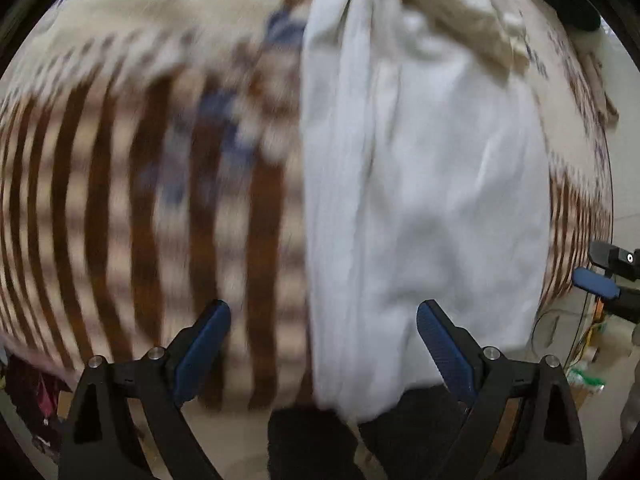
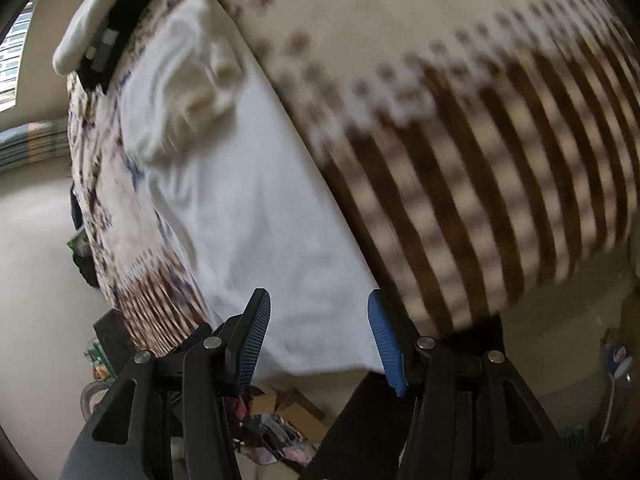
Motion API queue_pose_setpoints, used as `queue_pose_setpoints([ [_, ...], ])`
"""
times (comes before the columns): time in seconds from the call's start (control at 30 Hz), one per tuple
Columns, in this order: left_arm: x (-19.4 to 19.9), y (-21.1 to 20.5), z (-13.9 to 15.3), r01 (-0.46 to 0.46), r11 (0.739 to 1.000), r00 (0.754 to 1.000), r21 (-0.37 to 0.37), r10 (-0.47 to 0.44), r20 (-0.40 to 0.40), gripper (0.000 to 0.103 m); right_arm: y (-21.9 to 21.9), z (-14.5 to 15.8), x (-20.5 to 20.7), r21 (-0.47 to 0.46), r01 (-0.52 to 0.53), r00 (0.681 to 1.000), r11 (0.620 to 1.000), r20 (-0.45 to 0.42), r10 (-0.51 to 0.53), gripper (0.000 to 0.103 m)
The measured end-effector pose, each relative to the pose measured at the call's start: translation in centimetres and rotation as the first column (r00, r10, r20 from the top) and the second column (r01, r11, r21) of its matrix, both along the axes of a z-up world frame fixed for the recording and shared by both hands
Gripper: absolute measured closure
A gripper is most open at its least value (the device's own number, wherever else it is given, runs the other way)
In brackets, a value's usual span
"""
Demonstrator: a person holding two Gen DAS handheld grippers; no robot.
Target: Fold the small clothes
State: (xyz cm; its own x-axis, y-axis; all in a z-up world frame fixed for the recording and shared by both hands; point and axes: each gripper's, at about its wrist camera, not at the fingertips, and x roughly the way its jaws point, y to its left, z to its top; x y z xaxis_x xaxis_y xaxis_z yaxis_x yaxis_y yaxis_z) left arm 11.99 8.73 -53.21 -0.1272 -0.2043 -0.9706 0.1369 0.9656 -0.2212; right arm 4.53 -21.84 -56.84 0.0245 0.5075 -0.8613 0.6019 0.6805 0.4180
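Note:
A white garment lies folded into a long strip on the table, reaching from its near edge to the far side. A cream cloth lies crumpled on the strip's far end. My left gripper hovers over the strip's near left edge with its jaws wide apart and nothing between the pads. My right gripper hangs above the strip's near end, its jaws about half apart and off the fabric. It also shows at the right rim of the left wrist view as the right gripper. Both views are motion-blurred.
A tablecloth with brown stripes and blue flowers covers the table. A black and white bundle sits at the far corner. A person's dark trousers stand at the near edge. Boxes and clutter lie on the floor.

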Motion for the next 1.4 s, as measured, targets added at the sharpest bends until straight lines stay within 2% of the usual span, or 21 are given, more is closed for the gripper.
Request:
queue_pose_setpoints([
  [0.1, -1.4, 1.5, -0.2, -0.063, 0.997, 0.998, -0.044, 0.062, -0.011, 0.008, 0.3, -1.4, -2.1, -0.014, -0.015, 1.000, 1.000, -0.013, 0.014, 0.050],
  [0.2, -1.4, 2.0, -0.6, -0.111, 0.989, 0.994, -0.094, 0.112, 0.009, 0.008, 0.7, -3.7, -3.2, -0.011, 0.003, 1.000, 1.000, -0.031, -0.003, 0.050],
  [0.33, -1.8, 1.7, -1.6, -0.118, 0.987, 0.991, -0.108, 0.124, 0.045, 0.008, 1.4, -6.1, -3.7, 0.011, 0.015, 0.999, 1.000, -0.052, -0.015, 0.050],
  [0.37, -1.9, 1.7, -1.3, -0.121, 0.985, 0.989, -0.123, 0.130, 0.064, 0.013, 1.7, -6.4, -3.9, 0.023, 0.021, 0.998, 1.000, -0.055, -0.019, 0.050],
  [0.43, -2.3, 1.8, -0.6, -0.111, 0.984, 0.989, -0.137, 0.123, 0.088, 0.040, 2.4, -6.3, -4.1, 0.032, 0.026, 0.999, 0.999, -0.045, -0.024, 0.055],
  [0.47, -2.4, 1.9, -0.2, -0.101, 0.985, 0.989, -0.140, 0.115, 0.098, 0.073, 2.8, -6.0, -4.2, 0.028, 0.015, 0.999, 1.000, -0.037, -0.014, 0.075],
  [0.5, -2.3, 1.9, 0.0, -0.098, 0.983, 0.989, -0.155, 0.113, 0.090, 0.088, 3.2, -5.9, -4.0, 0.025, 0.003, 0.999, 1.000, -0.037, -0.002, 0.089],
  [0.6, -2.4, 2.5, 1.0, -0.088, 0.978, 0.989, -0.189, 0.109, 0.101, 0.098, 4.2, -4.4, -3.5, -0.011, -0.030, 0.999, 0.999, -0.015, 0.030, 0.093],
  [0.73, -2.5, 4.0, 2.1, -0.117, 0.963, 0.984, -0.243, 0.146, 0.104, 0.100, 5.1, -2.9, -2.7, -0.029, -0.035, 0.999, 0.999, -0.007, 0.035, 0.095],
  [0.8, -2.3, 4.7, 0.9, -0.161, 0.941, 0.983, -0.298, 0.179, 0.032, 0.094, 5.8, -3.2, -2.5, -0.020, -0.048, 0.999, 0.999, -0.026, 0.047, 0.095],
  [0.83, -2.4, 5.1, -0.1, -0.199, 0.925, 0.979, -0.322, 0.202, -0.024, 0.088, 5.9, -3.6, -2.3, -0.010, -0.052, 0.998, 0.999, -0.034, 0.052, 0.095],
  [0.87, -2.4, 5.3, -1.6, -0.252, 0.899, 0.968, -0.359, 0.230, -0.103, 0.073, 6.1, -4.1, -2.1, -0.007, -0.056, 0.998, 0.998, -0.044, 0.055, 0.095],
  [0.9, -2.6, 5.5, -2.4, -0.282, 0.878, 0.959, -0.388, 0.244, -0.146, 0.061, 6.0, -4.5, -1.9, -0.003, -0.054, 0.997, 0.999, -0.051, 0.054, 0.095],
  [0.93, -2.8, 5.7, -3.0, -0.316, 0.853, 0.948, -0.415, 0.266, -0.175, 0.059, 6.1, -4.9, -1.9, 0.008, -0.051, 0.997, 0.999, -0.059, 0.051, 0.095],
  [1.0, -2.7, 5.7, -3.6, -0.346, 0.832, 0.938, -0.433, 0.293, -0.186, 0.055, 5.8, -5.5, -2.0, 0.014, -0.046, 0.996, 0.999, -0.071, 0.047, 0.094],
  [1.07, -2.8, 5.9, -3.8, -0.355, 0.831, 0.935, -0.429, 0.310, -0.175, 0.060, 5.7, -5.8, -2.2, 0.023, -0.030, 0.997, 0.999, -0.072, 0.031, 0.094],
  [1.13, -2.8, 5.4, -3.2, -0.336, 0.841, 0.942, -0.423, 0.310, -0.132, 0.089, 5.4, -5.7, -2.4, 0.021, -0.018, 0.997, 1.000, -0.070, 0.019, 0.094],
  [1.17, -3.1, 5.0, -2.7, -0.310, 0.855, 0.950, -0.415, 0.294, -0.105, 0.099, 5.1, -5.4, -2.6, 0.018, -0.011, 0.998, 1.000, -0.065, 0.012, 0.095],
  [1.27, -3.7, 4.4, -0.3, -0.255, 0.888, 0.964, -0.383, 0.265, -0.028, 0.099, 4.5, -4.0, -3.0, 0.010, -0.023, 0.999, 1.000, -0.038, 0.023, 0.096],
  [1.4, -3.4, 4.1, 1.3, -0.256, 0.895, 0.960, -0.365, 0.278, 0.009, 0.099, 4.4, -1.6, -2.8, 0.024, -0.029, 1.000, 0.999, -0.001, 0.029, 0.097],
])
